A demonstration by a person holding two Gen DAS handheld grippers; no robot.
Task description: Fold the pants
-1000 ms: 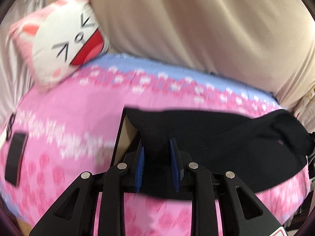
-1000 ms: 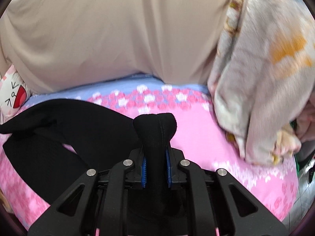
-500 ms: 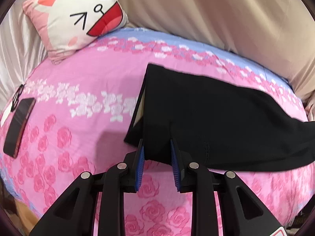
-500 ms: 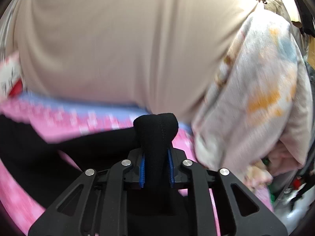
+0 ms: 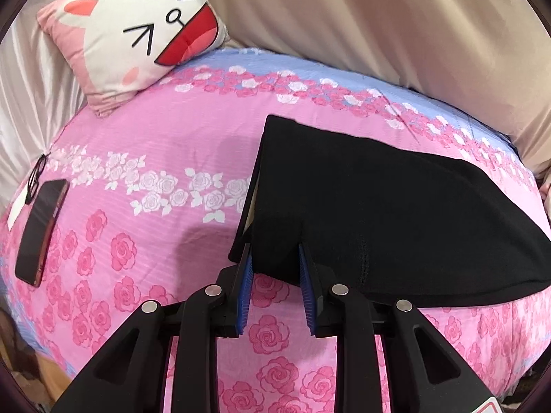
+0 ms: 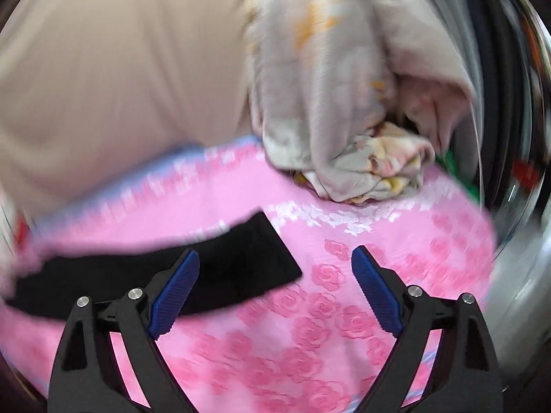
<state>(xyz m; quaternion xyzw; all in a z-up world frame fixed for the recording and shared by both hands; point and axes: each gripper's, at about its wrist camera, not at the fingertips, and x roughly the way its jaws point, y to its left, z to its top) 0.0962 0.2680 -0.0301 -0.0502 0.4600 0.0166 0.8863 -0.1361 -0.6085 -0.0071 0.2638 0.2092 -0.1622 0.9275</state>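
Black pants [image 5: 378,213] lie flat on the pink rose bedsheet [image 5: 155,137], waistband end at the left, legs running right. My left gripper [image 5: 273,258] is partly open at the near waistband corner; the cloth edge lies between the blue pads, which do not pinch it. In the right wrist view the leg end of the pants [image 6: 241,265] lies flat on the sheet. My right gripper [image 6: 273,261] is wide open and empty just over that leg end.
A cat-face pillow [image 5: 137,31] sits at the far left. A phone [image 5: 39,230] and glasses [image 5: 36,175] lie at the left edge. A beige cover [image 5: 378,27] rises behind the bed. A crumpled floral blanket [image 6: 344,103] lies at the far right.
My right gripper has opened and let go of the pant leg, which now lies flat. My left gripper has lowered the waistband onto the sheet and widened a little.
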